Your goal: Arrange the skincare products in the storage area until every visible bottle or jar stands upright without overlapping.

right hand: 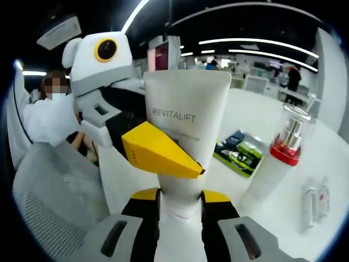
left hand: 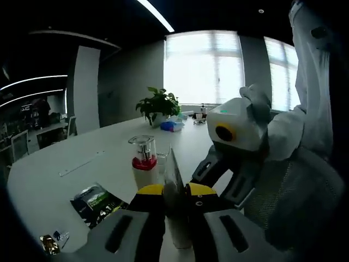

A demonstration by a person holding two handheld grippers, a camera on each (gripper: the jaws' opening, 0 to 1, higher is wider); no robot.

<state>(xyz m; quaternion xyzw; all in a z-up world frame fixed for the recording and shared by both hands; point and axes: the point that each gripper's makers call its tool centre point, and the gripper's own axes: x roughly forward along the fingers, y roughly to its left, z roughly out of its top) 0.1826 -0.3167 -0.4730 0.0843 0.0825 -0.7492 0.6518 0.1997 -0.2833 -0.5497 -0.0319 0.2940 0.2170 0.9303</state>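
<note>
In the left gripper view we look toward tall windows (left hand: 204, 71) that blow out to near white, so daylight floods in from behind and leaves the walls and ceiling dim. A ceiling light strip (left hand: 155, 15) glows overhead. The white tabletop (left hand: 92, 158) picks up a soft sheen. In the right gripper view we see curved ceiling strips (right hand: 256, 41) lighting the room evenly, and the white tube (right hand: 188, 128) close to the lens reads sharp. Straight lines bow strongly toward both edges, and far background detail goes soft.
</note>
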